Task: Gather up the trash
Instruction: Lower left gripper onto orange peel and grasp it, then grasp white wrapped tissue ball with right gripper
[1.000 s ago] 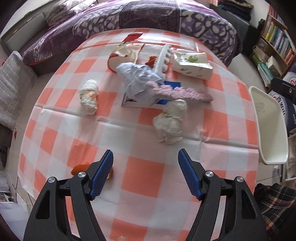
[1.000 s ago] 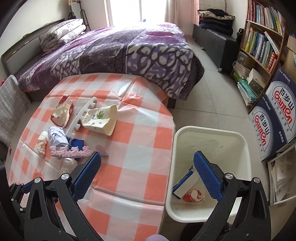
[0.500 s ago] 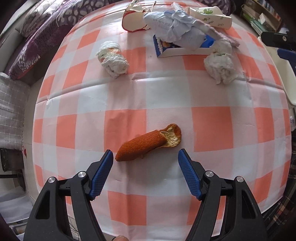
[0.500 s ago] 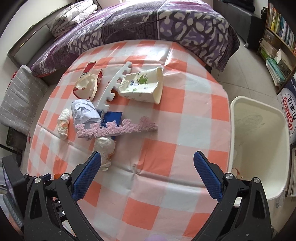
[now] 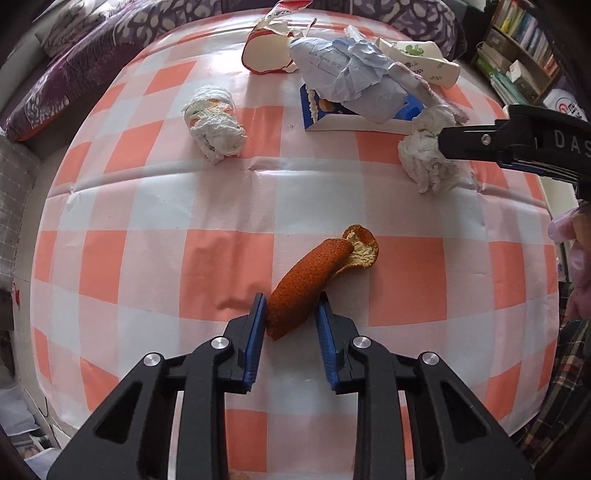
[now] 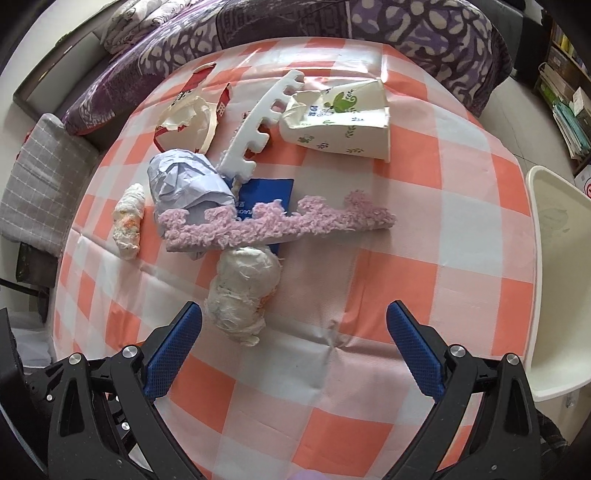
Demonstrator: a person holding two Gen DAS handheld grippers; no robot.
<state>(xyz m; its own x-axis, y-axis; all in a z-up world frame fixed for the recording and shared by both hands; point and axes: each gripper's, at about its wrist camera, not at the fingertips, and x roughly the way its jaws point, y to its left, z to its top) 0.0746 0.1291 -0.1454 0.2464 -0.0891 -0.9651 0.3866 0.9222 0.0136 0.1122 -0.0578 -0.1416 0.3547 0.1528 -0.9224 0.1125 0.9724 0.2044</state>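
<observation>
An orange peel (image 5: 317, 277) lies on the checked tablecloth (image 5: 184, 229). My left gripper (image 5: 290, 308) has its jaws closed in on the peel's near end. My right gripper (image 6: 293, 321) is open and empty, low over the cloth beside a crumpled white tissue wad (image 6: 242, 291), which also shows in the left wrist view (image 5: 428, 158). Farther back lie a second tissue wad (image 5: 216, 127), crumpled bluish paper (image 6: 184, 181) over a blue box (image 6: 266, 192), a purple fuzzy strip (image 6: 280, 225), a white foam comb piece (image 6: 258, 125), a paper cup (image 6: 340, 120) and a torn red-white cup (image 6: 188, 122).
A white bin (image 6: 554, 277) stands off the table's right edge. A purple-patterned bed (image 6: 332, 22) lies behind the table. A grey checked cushion (image 6: 33, 184) is at the left. Bookshelves (image 5: 517, 55) stand at the right.
My left gripper moved forward and closed its jaws around the orange peel's near end. My right gripper swung from the bin down over the table, close to the tissue wad.
</observation>
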